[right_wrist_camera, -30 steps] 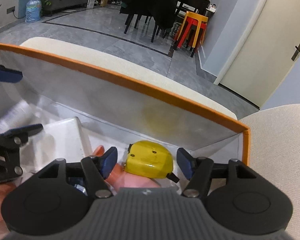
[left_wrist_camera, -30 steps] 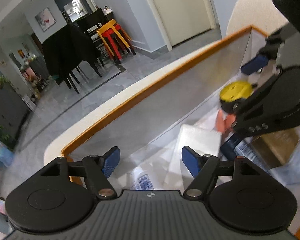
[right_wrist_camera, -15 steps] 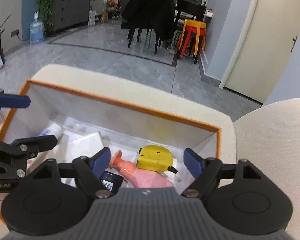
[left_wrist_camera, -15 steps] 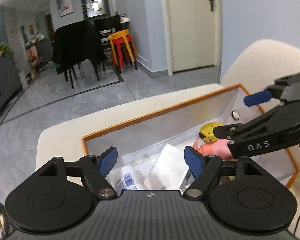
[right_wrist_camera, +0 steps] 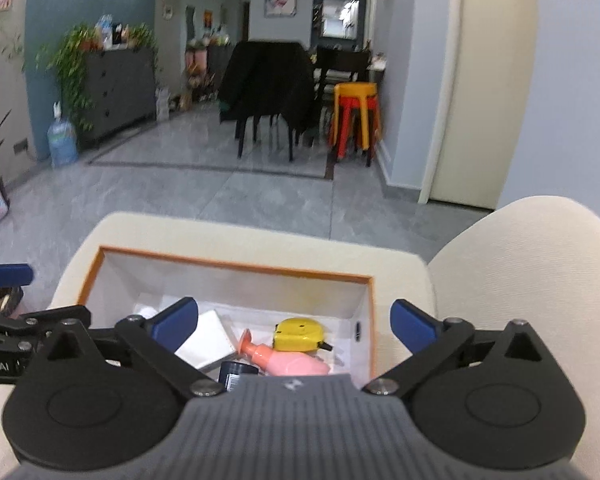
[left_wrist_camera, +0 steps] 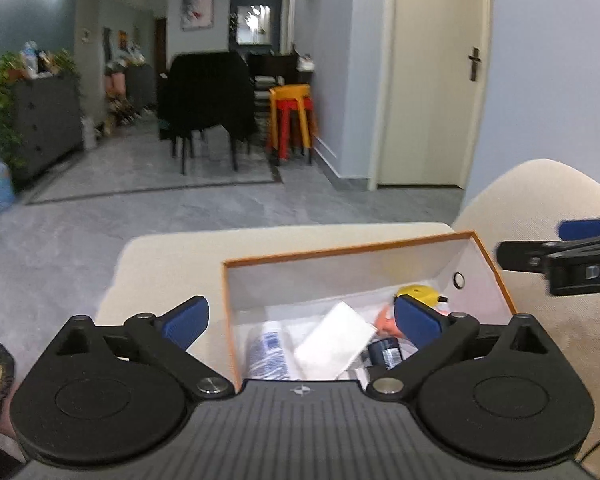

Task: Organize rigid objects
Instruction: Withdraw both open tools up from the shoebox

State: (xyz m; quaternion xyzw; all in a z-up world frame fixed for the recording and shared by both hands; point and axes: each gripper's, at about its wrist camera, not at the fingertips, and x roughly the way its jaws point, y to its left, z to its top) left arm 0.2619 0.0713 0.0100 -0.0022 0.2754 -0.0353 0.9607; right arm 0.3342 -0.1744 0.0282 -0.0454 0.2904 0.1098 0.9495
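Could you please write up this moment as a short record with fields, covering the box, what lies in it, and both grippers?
container: orange-rimmed box, open, on a cream cushioned seat
contents: yellow tape measure; pink bottle on its side, in front of the tape measure; white flat packet; white bottle with blue print; dark blue container
left gripper: open, empty, above the box
right gripper: open, empty, above the box
held items: none
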